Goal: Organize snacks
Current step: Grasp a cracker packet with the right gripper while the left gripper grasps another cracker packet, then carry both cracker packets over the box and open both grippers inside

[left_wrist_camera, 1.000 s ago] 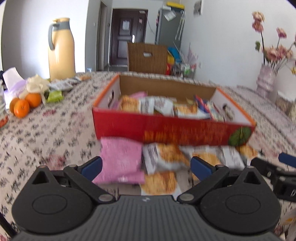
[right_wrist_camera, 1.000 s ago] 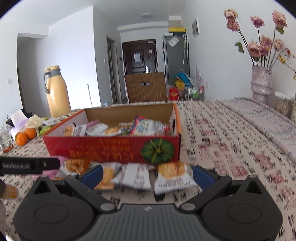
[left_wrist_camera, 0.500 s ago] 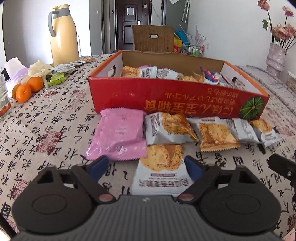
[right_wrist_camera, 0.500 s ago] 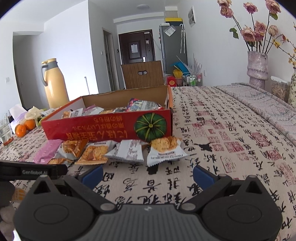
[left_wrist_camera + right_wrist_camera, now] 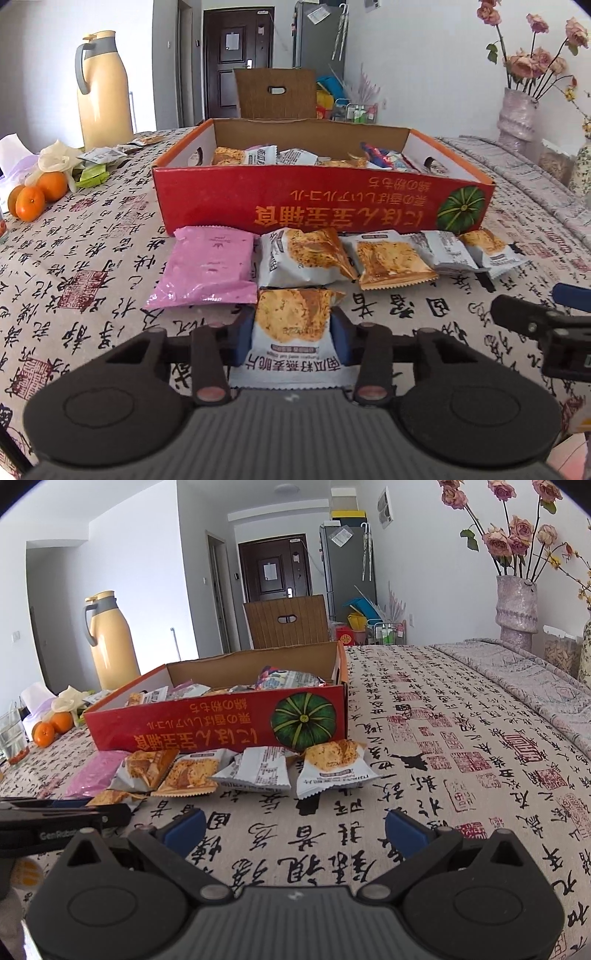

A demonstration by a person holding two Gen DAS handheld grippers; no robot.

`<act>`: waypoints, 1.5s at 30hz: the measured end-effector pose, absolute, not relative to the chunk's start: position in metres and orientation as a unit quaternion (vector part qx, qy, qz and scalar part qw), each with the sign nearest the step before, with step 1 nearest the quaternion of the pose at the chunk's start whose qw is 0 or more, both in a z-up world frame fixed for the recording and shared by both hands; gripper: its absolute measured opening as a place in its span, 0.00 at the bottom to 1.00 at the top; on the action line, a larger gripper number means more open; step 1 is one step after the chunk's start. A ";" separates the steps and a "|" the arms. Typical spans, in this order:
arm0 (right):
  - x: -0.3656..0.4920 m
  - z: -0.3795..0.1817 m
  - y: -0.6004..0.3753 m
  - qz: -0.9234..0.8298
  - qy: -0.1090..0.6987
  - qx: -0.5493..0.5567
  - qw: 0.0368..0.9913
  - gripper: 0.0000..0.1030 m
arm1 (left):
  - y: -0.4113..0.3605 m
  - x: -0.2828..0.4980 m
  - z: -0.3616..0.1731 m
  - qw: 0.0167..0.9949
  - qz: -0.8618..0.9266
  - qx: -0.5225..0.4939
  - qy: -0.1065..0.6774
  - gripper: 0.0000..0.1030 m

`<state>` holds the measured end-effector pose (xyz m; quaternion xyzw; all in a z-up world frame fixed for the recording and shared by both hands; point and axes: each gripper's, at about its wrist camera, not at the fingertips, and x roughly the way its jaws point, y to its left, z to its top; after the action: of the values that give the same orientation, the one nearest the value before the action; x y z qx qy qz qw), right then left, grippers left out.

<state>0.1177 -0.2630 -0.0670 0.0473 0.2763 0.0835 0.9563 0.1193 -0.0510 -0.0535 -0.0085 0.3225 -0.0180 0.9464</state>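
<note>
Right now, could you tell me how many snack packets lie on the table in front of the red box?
6: the pink packet at left, four packets along the box's front, and one nearer, in the left gripper.

Glossy plastic snack packets (image 5: 291, 325); matt cardboard box (image 5: 321, 210); cloth tablecloth (image 5: 443, 738).

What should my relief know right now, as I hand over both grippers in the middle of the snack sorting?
Left gripper: shut on the nearest crisp packet, which lies on the tablecloth.
Right gripper: open, nothing between its fingers, over bare cloth.
Red box: already holds several packets.
Left to do: the pink packet and four more packets lie in a row against the box front. Put the gripped one in the box, then those.
</note>
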 end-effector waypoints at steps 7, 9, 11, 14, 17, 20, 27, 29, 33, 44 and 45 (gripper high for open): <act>0.119 -0.067 -0.262 0.084 0.277 0.044 0.956 1.00 | -0.048 0.102 -0.038 0.955 -0.035 -0.017 0.293 0.40; 0.121 -0.067 -0.262 0.081 0.277 0.044 0.957 1.00 | -0.047 0.098 -0.032 0.958 -0.037 -0.020 0.283 0.40; 0.124 -0.065 -0.264 0.077 0.275 0.042 0.957 1.00 | -0.046 0.096 -0.027 0.960 -0.038 -0.023 0.275 0.40; 0.132 -0.062 -0.272 0.060 0.271 0.035 0.960 1.00 | -0.041 0.095 -0.022 0.963 -0.034 -0.028 0.267 0.40; 0.144 -0.056 -0.282 0.046 0.266 0.032 0.962 1.00 | -0.036 0.096 -0.019 0.964 -0.029 -0.032 0.263 0.40; 0.162 -0.049 -0.288 0.039 0.265 0.030 0.963 1.00 | -0.033 0.096 -0.019 0.964 -0.025 -0.035 0.262 0.40; 0.211 -0.057 -0.284 0.027 0.306 0.013 0.952 1.00 | -0.029 0.097 -0.019 0.964 -0.015 -0.039 0.261 0.41; 0.218 -0.063 -0.282 0.029 0.317 0.012 0.948 1.00 | -0.026 0.097 -0.018 0.965 -0.011 -0.040 0.260 0.41; 0.226 -0.073 -0.279 0.030 0.333 0.010 0.942 0.99 | -0.024 0.098 -0.018 0.965 -0.007 -0.041 0.260 0.41; 0.220 -0.073 -0.274 0.043 0.329 -0.004 0.943 0.62 | -0.025 0.101 -0.021 0.963 -0.010 -0.042 0.264 0.41; 0.219 -0.073 -0.273 0.046 0.327 -0.009 0.944 0.57 | -0.025 0.101 -0.021 0.964 -0.010 -0.042 0.264 0.41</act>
<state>0.2186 -0.2727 -0.0727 -0.0085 0.3269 0.0458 0.9439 0.1008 -0.0254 -0.0208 -0.0418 0.2642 -0.0097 0.9635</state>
